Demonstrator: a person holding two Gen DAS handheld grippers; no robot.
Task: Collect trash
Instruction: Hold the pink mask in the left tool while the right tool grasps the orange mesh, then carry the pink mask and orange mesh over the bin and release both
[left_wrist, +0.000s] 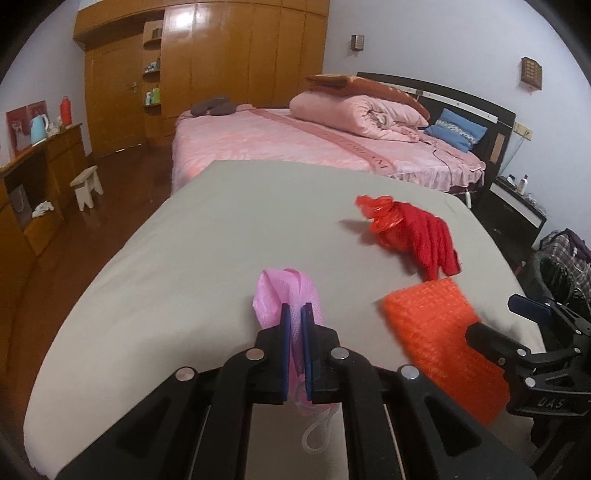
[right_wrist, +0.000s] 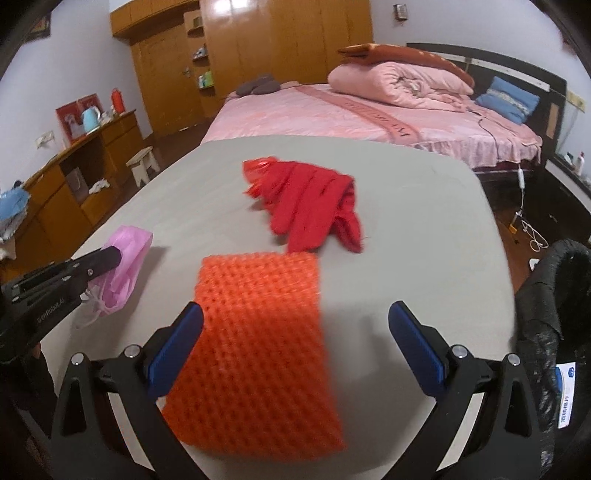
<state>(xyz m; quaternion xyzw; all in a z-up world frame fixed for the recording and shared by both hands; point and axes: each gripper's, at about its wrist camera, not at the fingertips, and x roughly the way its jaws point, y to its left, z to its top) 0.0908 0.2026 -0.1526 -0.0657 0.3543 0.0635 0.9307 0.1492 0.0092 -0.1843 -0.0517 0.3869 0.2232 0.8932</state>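
Left gripper is pinching the pink mask, a thin crinkly non-woven, its white ear loop dangling below the fingers. Risk: the limp fabric is sliding out, or the loop is snagging. Right gripper is gaping wide, holding nothing, with the orange foam mesh lying flat between its fingers. The crumpled red netting is sitting beyond the tips, and the black bin bag is just outside the right finger.

Soft trash on a matt table

Ahead of the right gripper: orange foam-like mesh, rough; glossy wooden wardrobe beyond.
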